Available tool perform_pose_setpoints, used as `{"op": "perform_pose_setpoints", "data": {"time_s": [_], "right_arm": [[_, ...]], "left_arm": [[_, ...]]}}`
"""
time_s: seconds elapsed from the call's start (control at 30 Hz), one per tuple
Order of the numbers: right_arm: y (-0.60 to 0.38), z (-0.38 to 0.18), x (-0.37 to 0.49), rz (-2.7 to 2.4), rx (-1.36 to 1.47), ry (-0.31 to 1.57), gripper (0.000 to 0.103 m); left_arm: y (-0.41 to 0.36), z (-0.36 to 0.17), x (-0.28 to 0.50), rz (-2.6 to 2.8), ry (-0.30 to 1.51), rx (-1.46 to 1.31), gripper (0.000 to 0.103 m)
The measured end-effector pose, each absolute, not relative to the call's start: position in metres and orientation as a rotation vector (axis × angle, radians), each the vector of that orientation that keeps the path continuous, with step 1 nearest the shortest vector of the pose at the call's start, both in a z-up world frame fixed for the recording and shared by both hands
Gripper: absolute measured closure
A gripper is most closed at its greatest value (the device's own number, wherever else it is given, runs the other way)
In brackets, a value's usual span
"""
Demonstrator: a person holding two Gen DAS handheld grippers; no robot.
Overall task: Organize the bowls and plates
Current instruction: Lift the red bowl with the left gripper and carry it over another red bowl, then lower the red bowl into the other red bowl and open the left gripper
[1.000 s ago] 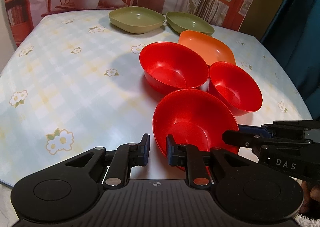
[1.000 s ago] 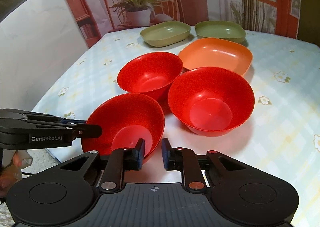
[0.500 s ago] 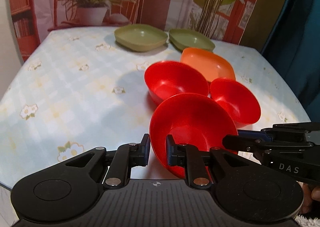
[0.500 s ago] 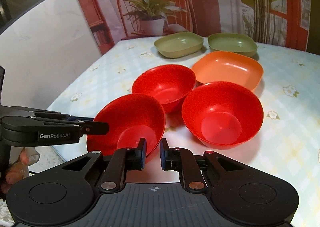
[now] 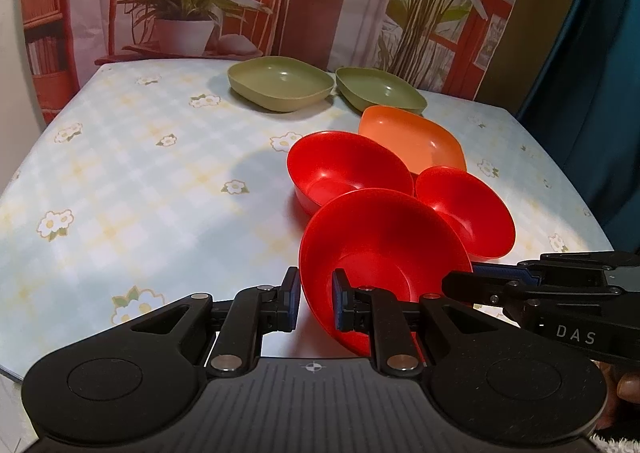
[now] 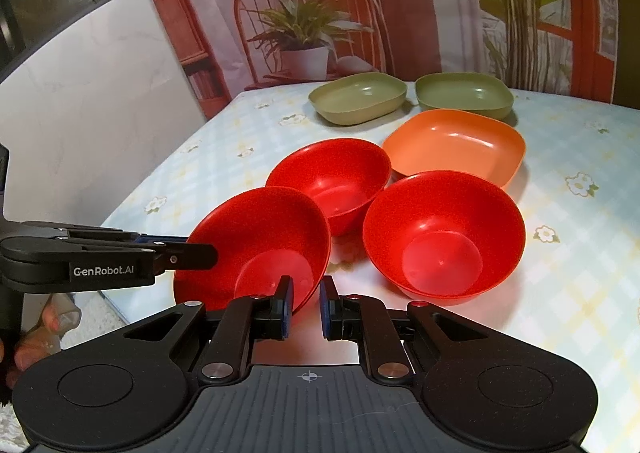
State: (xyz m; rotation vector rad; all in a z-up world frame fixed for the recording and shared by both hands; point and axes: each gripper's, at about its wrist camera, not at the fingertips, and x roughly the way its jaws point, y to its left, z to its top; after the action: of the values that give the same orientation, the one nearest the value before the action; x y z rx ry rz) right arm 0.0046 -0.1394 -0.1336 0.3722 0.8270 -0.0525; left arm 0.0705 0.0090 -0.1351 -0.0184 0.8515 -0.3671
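Observation:
My left gripper is shut on the near rim of a red bowl and holds it tilted above the table; the same bowl shows in the right wrist view. Two more red bowls stand behind it on the table. An orange square plate lies beyond them, and two green square plates lie at the far edge. My right gripper is nearly closed on nothing, just right of the held bowl.
The flowered tablecloth stretches bare to the left. A chair with a potted plant stands behind the table. A white wall panel runs along the table's left side in the right wrist view.
My left gripper has lifted the nearest red bowl off the table and tilted it. Both cameras have risen and pulled back a little.

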Motion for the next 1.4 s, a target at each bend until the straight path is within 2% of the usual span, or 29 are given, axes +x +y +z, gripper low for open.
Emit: {"op": "perform_pose_setpoints", "data": {"time_s": [0.83, 1.4], "right_arm": [[-0.171, -0.104, 0.037, -0.066, 0.393, 0.712, 0.09], [-0.206, -0.13, 0.086, -0.109, 0.451, 0.737, 0.088]], "left_arm": [[-0.008, -0.102, 0.11, -0.37, 0.724, 0.022, 0.085], [-0.015, -0.126, 0.163, -0.361, 0.819, 0.01, 0.085]]}}
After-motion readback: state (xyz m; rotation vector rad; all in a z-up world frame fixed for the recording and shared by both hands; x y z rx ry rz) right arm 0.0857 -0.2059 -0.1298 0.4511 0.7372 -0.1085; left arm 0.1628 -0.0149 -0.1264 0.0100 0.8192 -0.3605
